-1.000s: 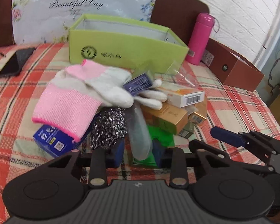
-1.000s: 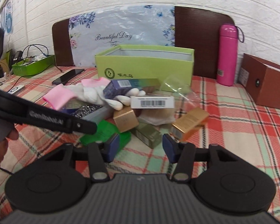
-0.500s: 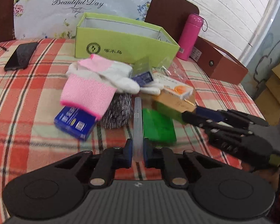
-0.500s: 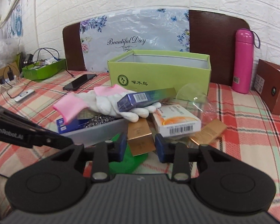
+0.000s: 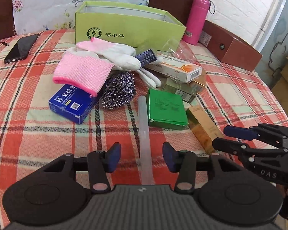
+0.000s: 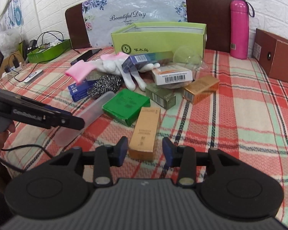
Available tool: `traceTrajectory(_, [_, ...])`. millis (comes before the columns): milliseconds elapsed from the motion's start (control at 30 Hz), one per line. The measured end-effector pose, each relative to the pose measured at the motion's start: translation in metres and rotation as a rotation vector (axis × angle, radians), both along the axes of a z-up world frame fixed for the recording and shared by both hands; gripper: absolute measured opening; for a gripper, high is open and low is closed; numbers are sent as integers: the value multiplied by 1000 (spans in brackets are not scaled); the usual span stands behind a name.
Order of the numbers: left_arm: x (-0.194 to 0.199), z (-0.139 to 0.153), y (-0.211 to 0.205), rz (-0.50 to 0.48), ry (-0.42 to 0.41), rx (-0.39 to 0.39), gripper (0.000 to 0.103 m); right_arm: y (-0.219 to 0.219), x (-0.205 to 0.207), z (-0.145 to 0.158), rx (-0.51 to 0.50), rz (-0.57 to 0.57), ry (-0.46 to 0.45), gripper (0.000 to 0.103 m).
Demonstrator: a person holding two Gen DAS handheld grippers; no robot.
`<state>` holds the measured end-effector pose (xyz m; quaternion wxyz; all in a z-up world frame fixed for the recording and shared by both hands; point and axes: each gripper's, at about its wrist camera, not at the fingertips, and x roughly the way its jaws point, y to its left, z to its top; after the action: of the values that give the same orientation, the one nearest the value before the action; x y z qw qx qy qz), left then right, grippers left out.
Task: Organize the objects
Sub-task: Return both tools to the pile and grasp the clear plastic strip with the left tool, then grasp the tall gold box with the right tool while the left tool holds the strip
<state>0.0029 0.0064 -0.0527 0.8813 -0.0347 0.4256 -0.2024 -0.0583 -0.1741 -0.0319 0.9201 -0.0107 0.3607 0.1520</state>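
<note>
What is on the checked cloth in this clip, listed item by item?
lime box: 1, lime green, open, at the back
gloves: 2, white with pink cuffs, on the pile
scouring ball: 1, silver, beside the blue box
blue box: 1, partly under a cuff
green box: 1, flat, mid-pile
frosted case: 1, translucent, between the left fingers
tan box: 1, between the right fingers
flask: 1, pink, upright
phone: 1, black
left gripper: open
right gripper: open

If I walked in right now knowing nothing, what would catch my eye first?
Probably the jumble of small boxes, a pink-cuffed glove and a steel scourer heaped mid-table on the red checked cloth. Behind it stands an open lime-green box, with a bright pink flask at its right.
</note>
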Motion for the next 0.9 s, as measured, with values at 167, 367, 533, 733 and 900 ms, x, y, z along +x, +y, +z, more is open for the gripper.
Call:
traceTrajectory(167, [12, -4, -10, 14, 4, 6, 47, 6, 15, -6, -9, -46, 30, 52])
traceTrajectory(367, [14, -5, -16, 19, -5, 31, 43, 13, 26, -14, -32, -46, 64, 53])
traceTrajectory(533, [15, -4, -15, 13, 8, 26, 40, 15, 29, -15, -32, -56, 63, 53])
traceTrajectory(733, [16, -5, -17, 22, 2, 27, 40, 14, 35, -17, -33, -77, 68, 48])
traceTrajectory(900, [16, -5, -19, 3, -1, 48, 27, 15, 34, -19, -30, -75, 57, 29])
